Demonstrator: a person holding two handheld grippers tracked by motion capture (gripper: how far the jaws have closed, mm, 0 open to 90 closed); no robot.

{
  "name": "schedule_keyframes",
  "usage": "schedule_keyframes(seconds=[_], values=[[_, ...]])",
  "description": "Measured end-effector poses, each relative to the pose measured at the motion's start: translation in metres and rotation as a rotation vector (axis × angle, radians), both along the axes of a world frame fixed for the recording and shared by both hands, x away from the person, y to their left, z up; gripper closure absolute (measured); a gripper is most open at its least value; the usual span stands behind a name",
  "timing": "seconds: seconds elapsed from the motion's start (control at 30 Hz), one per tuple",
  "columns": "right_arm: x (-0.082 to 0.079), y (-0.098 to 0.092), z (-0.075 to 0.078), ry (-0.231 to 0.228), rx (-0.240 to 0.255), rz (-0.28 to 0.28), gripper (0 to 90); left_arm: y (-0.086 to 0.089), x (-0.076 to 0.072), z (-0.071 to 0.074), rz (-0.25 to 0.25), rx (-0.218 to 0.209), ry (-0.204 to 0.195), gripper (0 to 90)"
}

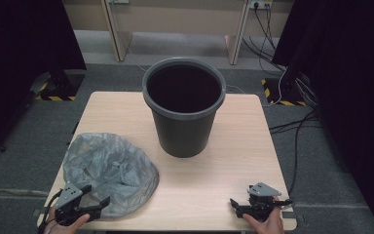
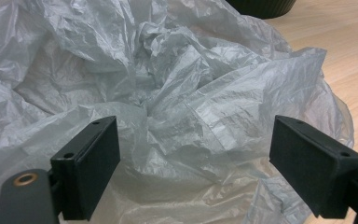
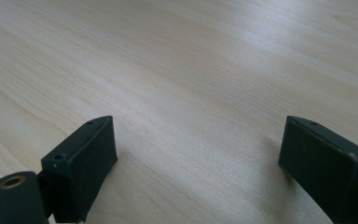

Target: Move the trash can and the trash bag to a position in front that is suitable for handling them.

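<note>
Looking down, we see the crumpled grey bag (image 1: 109, 173) at the table's (image 1: 214, 175) seven o'clock, the bin (image 1: 183, 109) at twelve. Our left gripper (image 1: 95, 208) gapes wide at the bag's edge, pads off it; our right gripper (image 1: 241, 207), at five o'clock, spreads wide over bare wood.

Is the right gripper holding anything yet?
No, the right gripper has its jaws wide apart over the bare table, with nothing between them.

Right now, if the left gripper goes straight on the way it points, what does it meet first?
The crumpled grey plastic bag: it lies right ahead of the open left gripper, probably almost at once. The bin stands farther off, beyond the bag.
</note>
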State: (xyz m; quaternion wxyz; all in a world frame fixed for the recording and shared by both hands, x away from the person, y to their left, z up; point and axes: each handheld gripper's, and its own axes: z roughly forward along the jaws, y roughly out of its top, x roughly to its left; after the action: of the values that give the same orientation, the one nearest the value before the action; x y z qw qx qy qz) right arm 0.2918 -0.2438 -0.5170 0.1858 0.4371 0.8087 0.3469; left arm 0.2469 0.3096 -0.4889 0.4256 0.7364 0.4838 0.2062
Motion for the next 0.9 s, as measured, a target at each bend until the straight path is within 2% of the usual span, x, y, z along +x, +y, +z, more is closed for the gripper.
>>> schedule_keyframes(seconds=[0.23, 0.43, 0.5, 0.63, 0.7, 0.73, 0.77, 0.87, 0.9], values=[[0.000, 0.000, 0.000, 0.000, 0.000, 0.000, 11.3, -0.001, 0.003, -0.002, 0.006, 0.006, 0.005, 15.1], [0.000, 0.000, 0.000, 0.003, 0.000, 0.000, 11.1, -0.006, 0.015, -0.009, 0.005, 0.051, 0.028, 15.1], [0.000, 0.000, 0.000, 0.003, -0.001, -0.001, 10.9, -0.010, 0.025, -0.012, 0.004, 0.082, 0.042, 15.1], [0.000, 0.000, 0.000, 0.003, -0.002, 0.000, 10.7, -0.012, 0.036, -0.014, 0.007, 0.108, 0.053, 15.3], [0.001, 0.000, 0.000, 0.003, -0.005, 0.004, 10.5, -0.014, 0.051, -0.014, 0.018, 0.135, 0.047, 15.6], [0.001, 0.000, 0.000, 0.003, -0.005, 0.004, 10.5, -0.014, 0.051, -0.014, 0.018, 0.135, 0.047, 15.6], [0.001, 0.000, 0.000, 0.003, -0.005, 0.004, 10.5, -0.015, 0.062, -0.012, 0.025, 0.152, 0.045, 15.6], [0.001, 0.000, 0.000, 0.005, -0.005, 0.005, 10.4, -0.015, 0.080, -0.011, 0.040, 0.173, 0.041, 16.1], [0.001, 0.000, 0.000, 0.005, -0.005, 0.005, 10.4, -0.015, 0.080, -0.011, 0.040, 0.173, 0.041, 16.1]])
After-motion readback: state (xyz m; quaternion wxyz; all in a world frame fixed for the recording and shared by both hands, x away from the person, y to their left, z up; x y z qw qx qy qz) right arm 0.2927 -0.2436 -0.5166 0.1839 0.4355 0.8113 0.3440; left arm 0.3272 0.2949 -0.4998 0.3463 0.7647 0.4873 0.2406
